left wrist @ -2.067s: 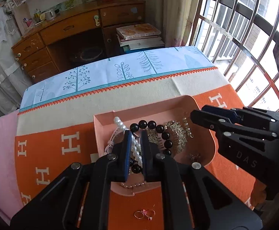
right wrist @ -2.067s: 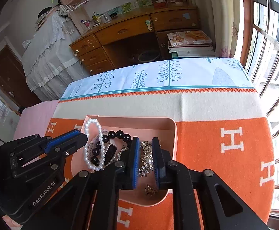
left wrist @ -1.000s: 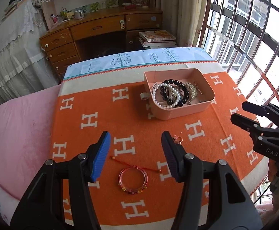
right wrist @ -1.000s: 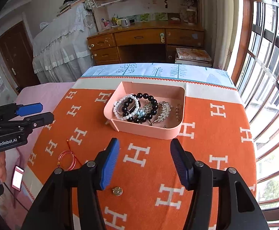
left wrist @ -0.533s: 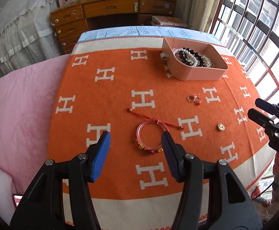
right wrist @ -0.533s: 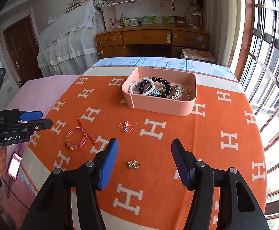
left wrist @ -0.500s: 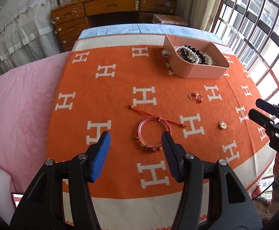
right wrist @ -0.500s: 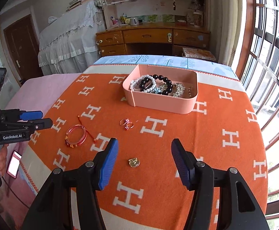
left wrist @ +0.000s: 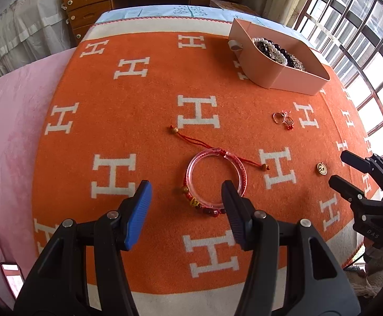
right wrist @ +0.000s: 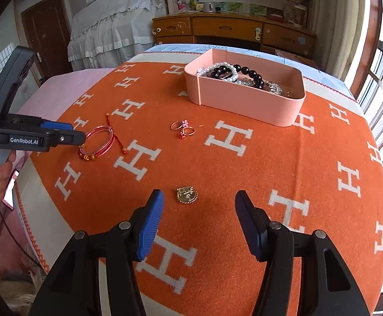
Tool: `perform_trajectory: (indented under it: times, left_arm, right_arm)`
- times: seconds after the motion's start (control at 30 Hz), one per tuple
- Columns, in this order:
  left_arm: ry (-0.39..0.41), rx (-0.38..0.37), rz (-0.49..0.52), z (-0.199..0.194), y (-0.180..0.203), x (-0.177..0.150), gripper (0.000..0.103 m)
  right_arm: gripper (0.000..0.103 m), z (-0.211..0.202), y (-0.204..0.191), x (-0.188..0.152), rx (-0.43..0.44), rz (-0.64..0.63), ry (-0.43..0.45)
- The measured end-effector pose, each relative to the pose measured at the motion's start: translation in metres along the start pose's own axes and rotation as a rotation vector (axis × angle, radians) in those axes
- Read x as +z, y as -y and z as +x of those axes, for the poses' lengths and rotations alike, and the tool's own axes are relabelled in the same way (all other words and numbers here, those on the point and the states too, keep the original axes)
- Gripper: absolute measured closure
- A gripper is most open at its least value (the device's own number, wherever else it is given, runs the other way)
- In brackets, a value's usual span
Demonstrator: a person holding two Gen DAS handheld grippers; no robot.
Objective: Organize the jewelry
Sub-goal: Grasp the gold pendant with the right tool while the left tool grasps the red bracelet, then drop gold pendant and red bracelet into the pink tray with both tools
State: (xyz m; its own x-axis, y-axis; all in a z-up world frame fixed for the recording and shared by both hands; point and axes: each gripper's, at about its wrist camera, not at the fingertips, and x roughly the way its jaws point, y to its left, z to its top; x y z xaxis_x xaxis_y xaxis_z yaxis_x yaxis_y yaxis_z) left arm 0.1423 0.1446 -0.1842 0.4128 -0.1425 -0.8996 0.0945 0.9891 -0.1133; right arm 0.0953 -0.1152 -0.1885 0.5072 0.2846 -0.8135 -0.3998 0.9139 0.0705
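- orange blanket [right wrist: 244, 179] with white h letters covers the work surface; wooden desk [right wrist: 225, 30] and barred window [left wrist: 362, 26] sit behind it
- pink tray [right wrist: 246, 100] stands at the far side of the blanket, already holding pearl and black bead strands; judged as the collecting spot for the loose pieces
- left gripper [left wrist: 185, 202] hangs low over the red bracelet [left wrist: 215, 181], jaws spread wide, nothing held; its right finger overlaps the ring's near right side in view, contact cannot be told
- bracelet lies flat, red cord ends trailing toward the far left and right; loose cord may snag or drag when lifted (judgement)
- right gripper [right wrist: 198, 218] is wide open and empty, with the gold brooch [right wrist: 187, 195] just ahead, nearer its left finger; looks staged for a pick (judgement)
- pair of rings [right wrist: 183, 128] lies between the brooch and the tray, apart from both
- open blanket between each piece and the tray gives a free path; the tray's near wall must be cleared from above
- near blanket edge is close behind both grippers; a nudged brooch could slide off that way (judgement)
- phone [left wrist: 12, 279] lies low at the left, beyond the blanket
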Motion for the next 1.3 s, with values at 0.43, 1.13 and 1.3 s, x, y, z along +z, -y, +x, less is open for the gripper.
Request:
perform_trajectory:
  times: [0.43, 1.13, 1.3]
  left_arm:
    - [-0.03, 0.002, 0.014, 0.018, 0.01, 0.006, 0.062]
    - [0.043, 0.01, 0.054, -0.017, 0.034, 0.006, 0.094]
    - [0.118, 0.005, 0.113, -0.057, 0.061, 0.028, 0.094]
  right_arm:
    - [0.073, 0.027, -0.009, 0.003, 0.018, -0.089, -0.027]
    - [0.085, -0.002, -0.011, 0.003, 0.019, -0.087, 0.028]
    - [0.085, -0.036, 0.0, 0.025, 0.031, -0.057, 0.086]
